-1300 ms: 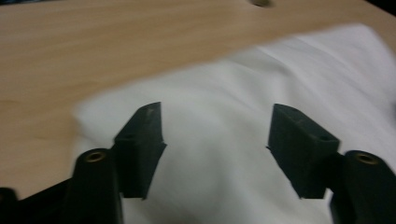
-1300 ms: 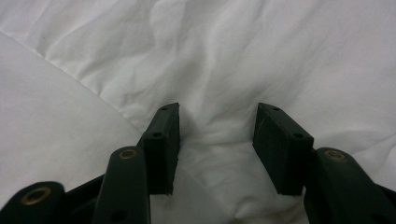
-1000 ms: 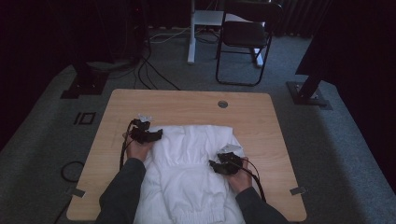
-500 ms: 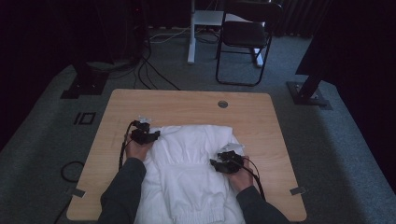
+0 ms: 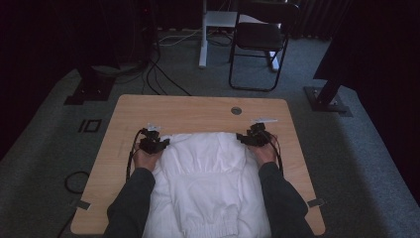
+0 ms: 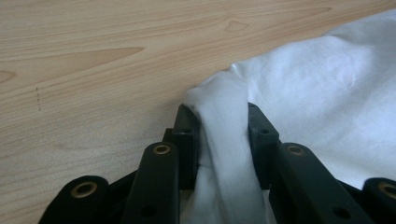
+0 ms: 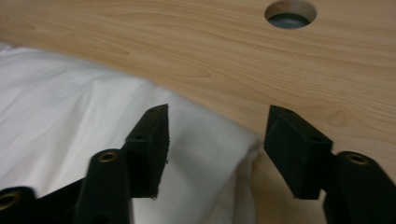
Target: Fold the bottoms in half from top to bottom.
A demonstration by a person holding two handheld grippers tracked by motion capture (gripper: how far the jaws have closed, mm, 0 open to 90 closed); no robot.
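Left gripper just clamped on white garment far-left corner; right gripper just opening, spread over far-right edge.

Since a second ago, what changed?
The right hand-held gripper moved from the white garment's right side up to its far right corner, jaws opening over the edge, gripping nothing. The left hand-held gripper closed on a fold at the far left corner. The table stayed put.
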